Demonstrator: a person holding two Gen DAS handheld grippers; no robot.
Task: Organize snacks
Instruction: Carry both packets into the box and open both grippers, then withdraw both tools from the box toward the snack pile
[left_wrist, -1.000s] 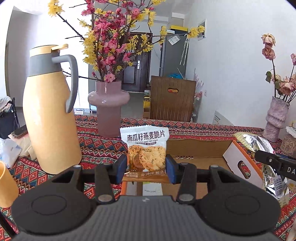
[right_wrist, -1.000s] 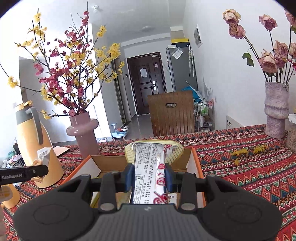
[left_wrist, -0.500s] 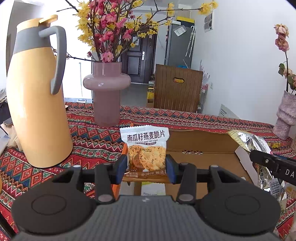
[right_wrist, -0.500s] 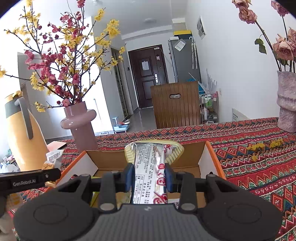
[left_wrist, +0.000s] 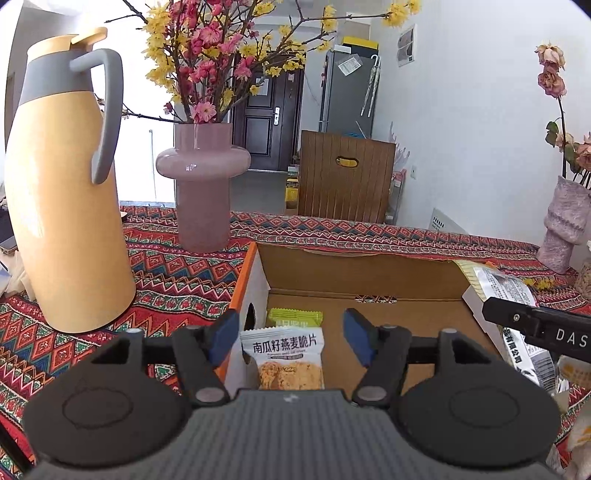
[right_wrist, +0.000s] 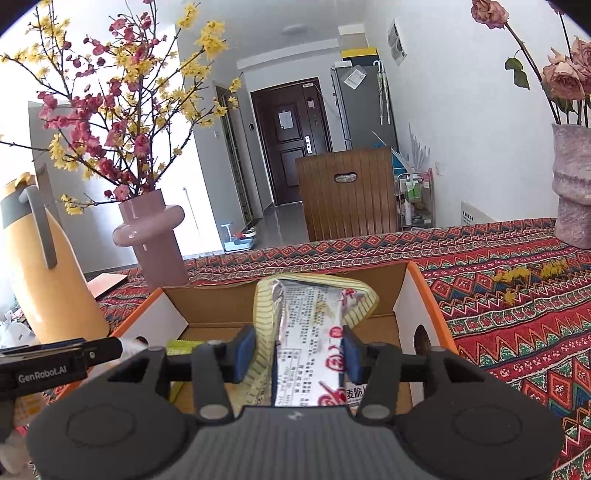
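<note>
Over the open cardboard box (left_wrist: 364, 275), both tongs have just been opening: left tongs (left_wrist: 290, 338) stand clear of the cookie packet (left_wrist: 284, 356) at 6 o'clock, while right tongs (right_wrist: 297, 354) straddle the foil snack bag (right_wrist: 314, 325), pointing to 12.

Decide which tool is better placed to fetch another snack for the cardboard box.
Probably left. The left tool has opened clear of the white cookie packet in the orange-edged cardboard box; the right tool's opening pads flank the silver snack bag.

I'm seeing bright daylight blowing out behind the jug (left_wrist: 70, 206) far left; both fisheyes are bending edges, corners vignetting dark, focus staying sharp.
</note>
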